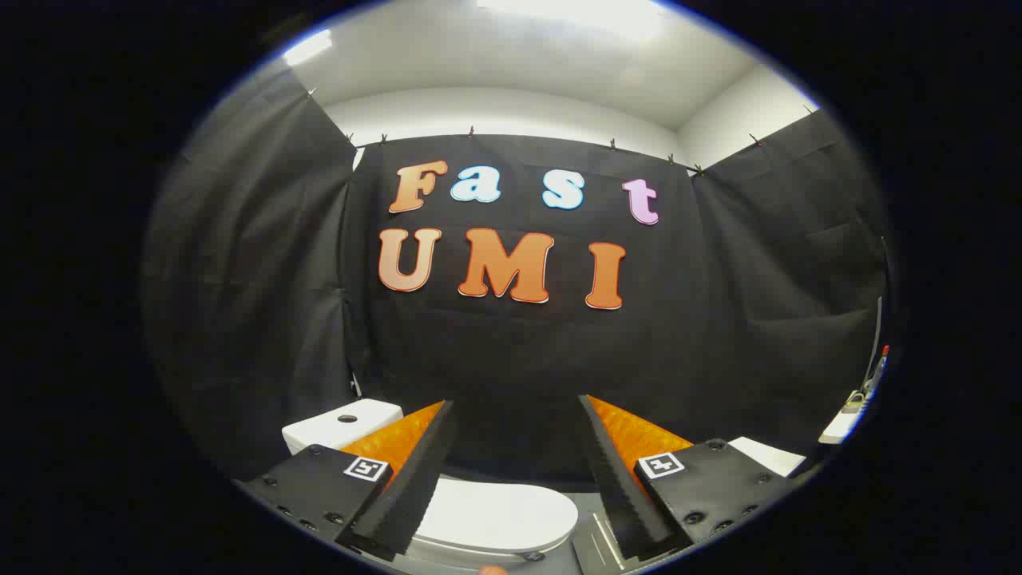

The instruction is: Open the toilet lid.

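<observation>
The black cloth wall [519,359] of the booth stands well beyond everything else, with a white ceiling [519,72] above it. Low against that wall is the toilet: its white tank [339,423] sits back and a little to the left, partly behind the left finger. The toilet lid [495,515] lies closed and flat, a white oval showing below and between the fingers, with its long axis running from the tank end toward its rounded front edge, which points right. A grey floor [595,543] shows just past that rounded edge. A white ledge [838,427] with some small items sits far off to the right, too small to identify.

The gripper [511,479] hovers above the lid, its fingers [407,487] spread wide apart and holding nothing. The lid is beneath the gap, nearer the left finger than the right. I judge the opening not yet begun: the fingers would need to drop and reach the lid's front rim.
</observation>
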`<state>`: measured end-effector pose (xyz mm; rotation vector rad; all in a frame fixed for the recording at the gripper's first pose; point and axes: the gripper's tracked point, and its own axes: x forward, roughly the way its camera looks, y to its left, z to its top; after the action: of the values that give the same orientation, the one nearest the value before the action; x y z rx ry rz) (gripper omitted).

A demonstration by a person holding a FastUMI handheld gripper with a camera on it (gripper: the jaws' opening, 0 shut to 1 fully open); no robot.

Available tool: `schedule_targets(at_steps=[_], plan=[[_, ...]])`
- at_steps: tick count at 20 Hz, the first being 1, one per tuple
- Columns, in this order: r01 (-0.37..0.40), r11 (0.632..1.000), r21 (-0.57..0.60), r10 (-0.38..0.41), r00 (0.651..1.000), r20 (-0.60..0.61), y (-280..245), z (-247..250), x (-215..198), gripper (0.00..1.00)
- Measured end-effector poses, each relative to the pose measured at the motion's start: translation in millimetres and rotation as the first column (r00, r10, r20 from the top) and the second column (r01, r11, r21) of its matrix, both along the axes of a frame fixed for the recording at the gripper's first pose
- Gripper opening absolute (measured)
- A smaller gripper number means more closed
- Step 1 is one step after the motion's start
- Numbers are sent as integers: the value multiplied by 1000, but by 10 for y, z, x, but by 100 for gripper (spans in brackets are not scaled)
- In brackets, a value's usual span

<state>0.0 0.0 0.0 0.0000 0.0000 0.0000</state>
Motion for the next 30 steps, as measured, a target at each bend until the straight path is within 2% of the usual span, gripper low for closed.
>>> schedule_targets(at_steps=[14, 30], plan=[[62, 998, -21, -62, 998, -11, -435, -75, 47, 98], [50, 998, 29, -49, 998, -24, -427, -232, 48, 98]])
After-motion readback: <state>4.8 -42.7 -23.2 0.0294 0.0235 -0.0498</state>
